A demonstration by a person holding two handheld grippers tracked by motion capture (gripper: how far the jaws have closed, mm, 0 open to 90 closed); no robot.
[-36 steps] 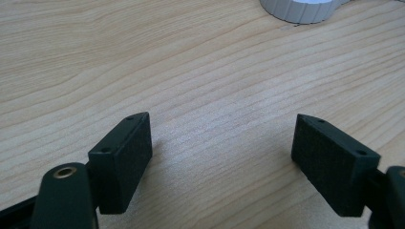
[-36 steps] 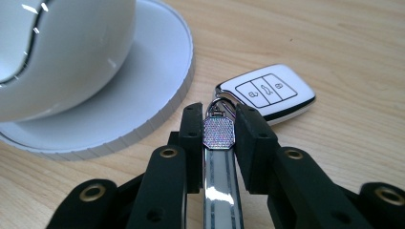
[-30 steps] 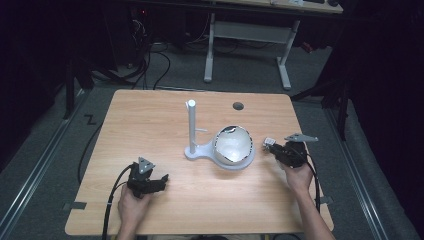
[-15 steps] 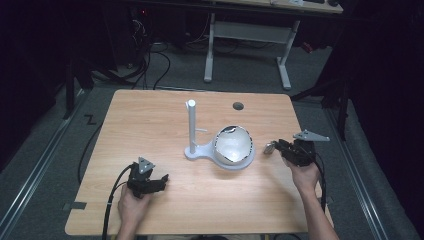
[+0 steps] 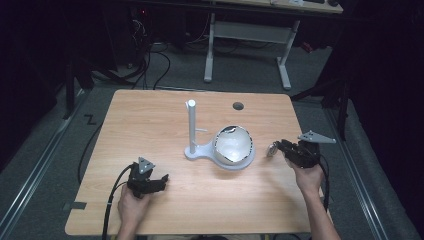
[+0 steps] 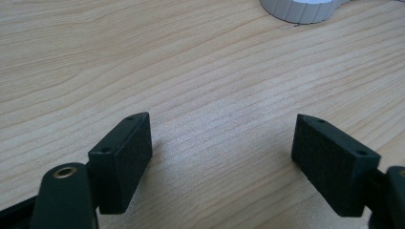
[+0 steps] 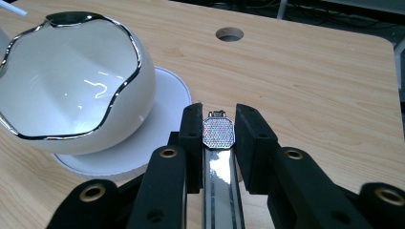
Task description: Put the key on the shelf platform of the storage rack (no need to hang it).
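While my right gripper hovers low over the right part of the wooden table, its two black jaws are pressed in close on a slim silver watch, pinching it from both sides. From the right gripper view, the watch's small eight-sided face with a shimmering, dotted surface sits between the jaw tips, and its shiny metal band runs back between the jaws toward me. Just beside the jaws, to their left in that view, stands a white egg-shaped dish with a wavy, silver-trimmed opening, resting on a round white base. From the high view, the right gripper points toward this dish, with the watch near the dish but not touching it. The base stretches leftward to a tall, upright white post. A small round hole is cut in the table beyond the dish. My left gripper rests near the front left of the table, well apart from the dish. In the left gripper view its jaws stand wide apart with nothing between them, just bare wood grain, and a ribbed white edge of the base shows at the top.
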